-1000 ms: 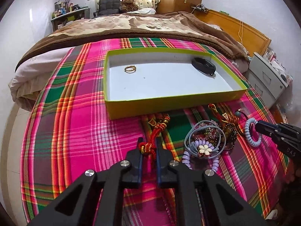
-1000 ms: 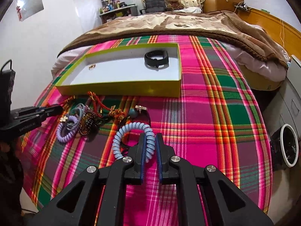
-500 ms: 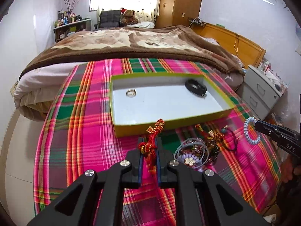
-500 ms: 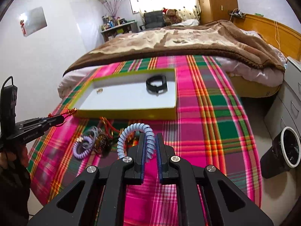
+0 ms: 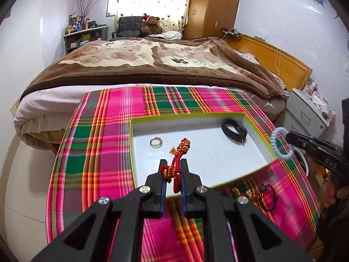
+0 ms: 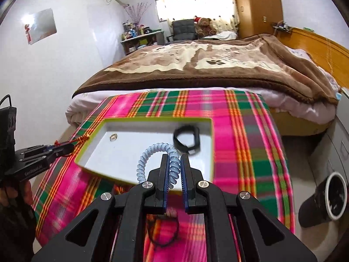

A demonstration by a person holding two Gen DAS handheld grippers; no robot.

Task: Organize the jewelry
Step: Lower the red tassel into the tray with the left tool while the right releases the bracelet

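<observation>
Left wrist: knotted red cord bracelet (image 5: 177,163)

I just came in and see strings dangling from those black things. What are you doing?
A person is tidying jewelry into a shallow green-edged box on the plaid cloth. The left tool is shut on a red knotted cord bracelet, and the right tool is shut on a pale blue coil bracelet; both hang over the box. A ring and a black band lie inside already.
</observation>
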